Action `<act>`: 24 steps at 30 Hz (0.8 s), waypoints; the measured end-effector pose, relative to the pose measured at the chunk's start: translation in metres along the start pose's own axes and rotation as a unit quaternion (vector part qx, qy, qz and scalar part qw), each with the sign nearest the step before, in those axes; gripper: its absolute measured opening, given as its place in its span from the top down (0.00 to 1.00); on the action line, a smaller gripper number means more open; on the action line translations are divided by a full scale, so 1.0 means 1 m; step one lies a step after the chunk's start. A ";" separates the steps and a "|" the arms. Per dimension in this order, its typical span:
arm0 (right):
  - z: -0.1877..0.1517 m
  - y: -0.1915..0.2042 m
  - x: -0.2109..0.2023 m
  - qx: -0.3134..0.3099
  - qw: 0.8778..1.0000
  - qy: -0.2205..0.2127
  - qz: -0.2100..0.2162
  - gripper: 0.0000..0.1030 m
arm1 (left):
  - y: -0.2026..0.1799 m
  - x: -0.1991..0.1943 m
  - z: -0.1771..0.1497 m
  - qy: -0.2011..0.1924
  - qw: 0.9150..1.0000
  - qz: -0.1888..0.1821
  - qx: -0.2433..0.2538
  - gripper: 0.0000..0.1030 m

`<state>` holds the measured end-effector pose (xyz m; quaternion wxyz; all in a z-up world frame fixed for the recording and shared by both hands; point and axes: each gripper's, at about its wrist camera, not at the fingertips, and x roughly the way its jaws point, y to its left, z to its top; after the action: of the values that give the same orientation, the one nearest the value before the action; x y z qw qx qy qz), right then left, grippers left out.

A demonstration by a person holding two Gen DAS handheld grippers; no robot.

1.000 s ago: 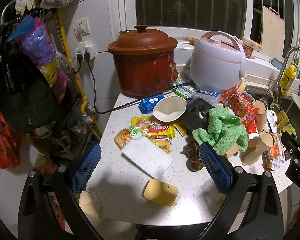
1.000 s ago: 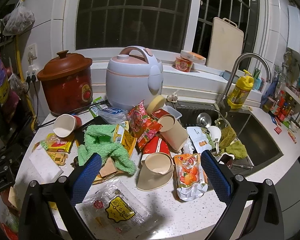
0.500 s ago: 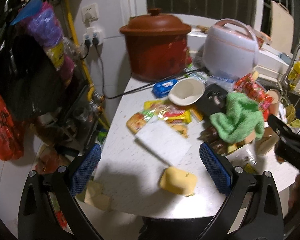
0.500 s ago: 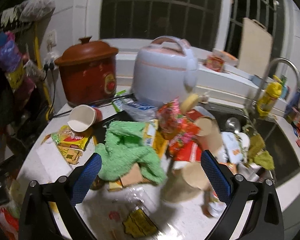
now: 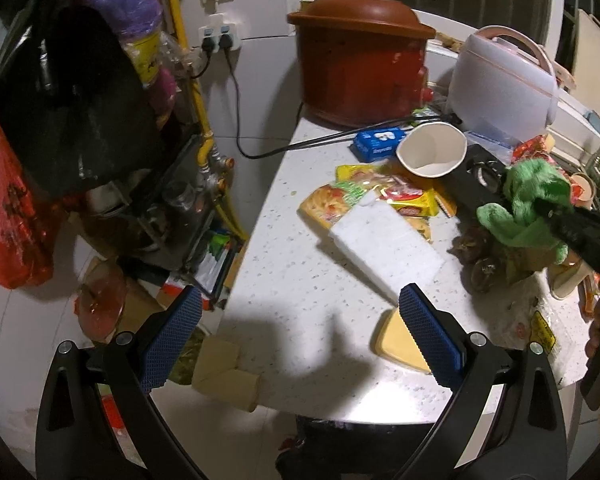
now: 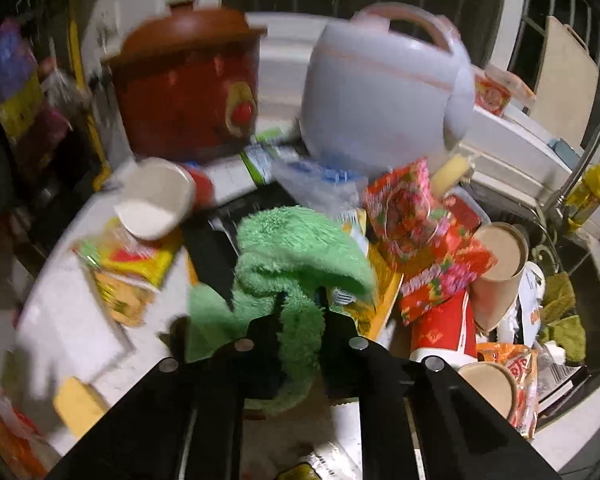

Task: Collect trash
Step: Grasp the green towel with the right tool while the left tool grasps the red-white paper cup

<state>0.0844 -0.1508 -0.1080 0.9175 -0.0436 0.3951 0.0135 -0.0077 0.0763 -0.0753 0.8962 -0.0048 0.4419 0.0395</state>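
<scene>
A white speckled counter (image 5: 300, 272) fills the middle of the left wrist view, crowded toward 2 o'clock with kitchen clutter. At 12 o'clock a brown clay pot (image 5: 360, 60) stands at the back, its dark cord trailing across the counter to a wall socket at 11 o'clock; a pale rice cooker (image 5: 504, 80) sits just beside it at 1 o'clock. A black bag (image 5: 72, 100) hangs off the counter at 10 o'clock. Near the centre a white foam block (image 5: 384, 248) lies partly over yellow snack wrappers (image 5: 364, 196), with a tipped paper cup (image 5: 432, 152) behind them. A yellow sponge (image 5: 400, 344) rests at 5 o'clock, partly hidden by one finger of the left gripper (image 5: 300, 340), whose jaws stand wide apart with nothing between them. The right gripper (image 6: 300, 312) is clamped on a fold of the green cloth (image 6: 296, 248), which lies heaped at the centre of the blurred right wrist view, touching red snack packets (image 6: 428, 236) at 3 o'clock.
</scene>
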 end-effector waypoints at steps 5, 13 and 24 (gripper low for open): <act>0.010 -0.017 -0.047 0.021 0.998 -0.052 0.028 0.88 | -0.025 0.013 0.019 -0.036 0.998 -0.033 0.047 0.06; 0.024 -0.050 -0.127 0.049 0.989 -0.123 0.061 0.88 | -0.065 0.070 0.102 -0.072 0.990 -0.100 0.074 0.08; 0.013 -0.064 -0.139 0.070 0.988 -0.126 0.064 0.88 | -0.081 0.155 0.132 0.029 0.983 -0.140 0.112 0.88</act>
<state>0.0019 -0.2125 0.0066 0.9579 0.0478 0.2786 0.0495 0.1971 0.0118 -0.1200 0.8745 0.0328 0.4643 -0.1363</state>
